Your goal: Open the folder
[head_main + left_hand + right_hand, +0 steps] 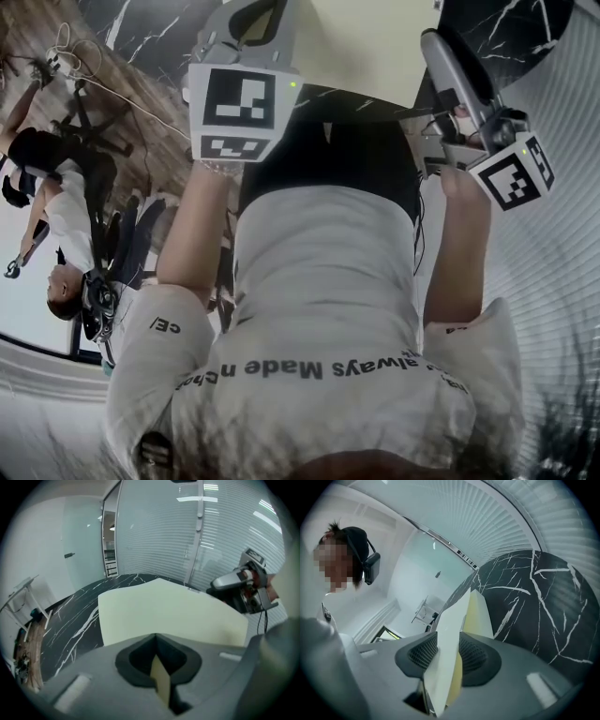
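The pale yellow folder point(361, 42) lies on the black marble table point(77, 618), beyond my own white shirt in the head view. In the left gripper view the folder point(168, 613) spreads wide ahead. My left gripper point(159, 670) is shut on a thin yellow edge of it that stands upright between the pads. In the right gripper view the folder point(457, 630) rises edge-on as a white and a yellow layer, filling the gap of my right gripper point(451, 656), whose pads press on both sides. The left gripper point(255, 21) and the right gripper point(434, 45) hold it from opposite sides.
White slatted blinds point(234, 531) run along the table's far side. A glass wall and door point(89, 541) stand at the left. The person wearing a headset point(358, 559) shows behind the right gripper. Another person point(56, 216), chairs and cables are on the floor at the left.
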Available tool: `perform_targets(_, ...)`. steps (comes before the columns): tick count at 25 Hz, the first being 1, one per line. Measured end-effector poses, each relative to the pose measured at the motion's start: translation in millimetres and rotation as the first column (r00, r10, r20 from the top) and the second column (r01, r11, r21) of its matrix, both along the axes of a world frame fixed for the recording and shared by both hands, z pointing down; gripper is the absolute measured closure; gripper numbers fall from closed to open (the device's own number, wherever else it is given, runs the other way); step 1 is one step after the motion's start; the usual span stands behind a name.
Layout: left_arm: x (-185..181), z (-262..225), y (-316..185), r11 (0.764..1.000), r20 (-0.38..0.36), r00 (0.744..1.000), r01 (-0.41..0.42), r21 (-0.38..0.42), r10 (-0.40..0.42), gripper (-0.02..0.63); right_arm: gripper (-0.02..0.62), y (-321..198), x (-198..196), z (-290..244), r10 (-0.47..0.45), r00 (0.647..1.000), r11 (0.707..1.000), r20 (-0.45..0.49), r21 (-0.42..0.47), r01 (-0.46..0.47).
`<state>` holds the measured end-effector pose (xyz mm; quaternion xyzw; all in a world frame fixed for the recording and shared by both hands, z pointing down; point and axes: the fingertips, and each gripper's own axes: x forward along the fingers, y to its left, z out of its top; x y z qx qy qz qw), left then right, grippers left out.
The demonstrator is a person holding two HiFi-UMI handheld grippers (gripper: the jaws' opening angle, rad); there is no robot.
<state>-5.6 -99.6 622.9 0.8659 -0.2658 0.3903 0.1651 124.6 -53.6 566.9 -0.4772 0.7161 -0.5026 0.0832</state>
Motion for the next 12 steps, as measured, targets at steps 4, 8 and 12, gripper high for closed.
perform_targets(4, -0.9, 0.1, -0.9, 1.0, -0.013, 1.0, 0.008, -0.018, -0.008, 0.606, 0.465, -3.3, -4.1, -15.1, 0.013, 0.995, 0.999, 0.094, 0.036, -0.016)
perform_targets(8, 0.1, -1.9, -1.4, 1.0, -0.034, 0.999, 0.011, -0.029, -0.012, 0.606, 0.475, -6.6, -7.8, -29.8, 0.008, 0.986, 0.997, 0.165, 0.069, -0.019)
perform_targets(12, -3.8, -9.5, -2.1, 0.998, -0.079, 0.996, 0.036, -0.053, -0.04, 0.604, 0.479, -8.1, -12.9, -45.0, 0.0, 0.976, 0.995, 0.219, 0.099, -0.022)
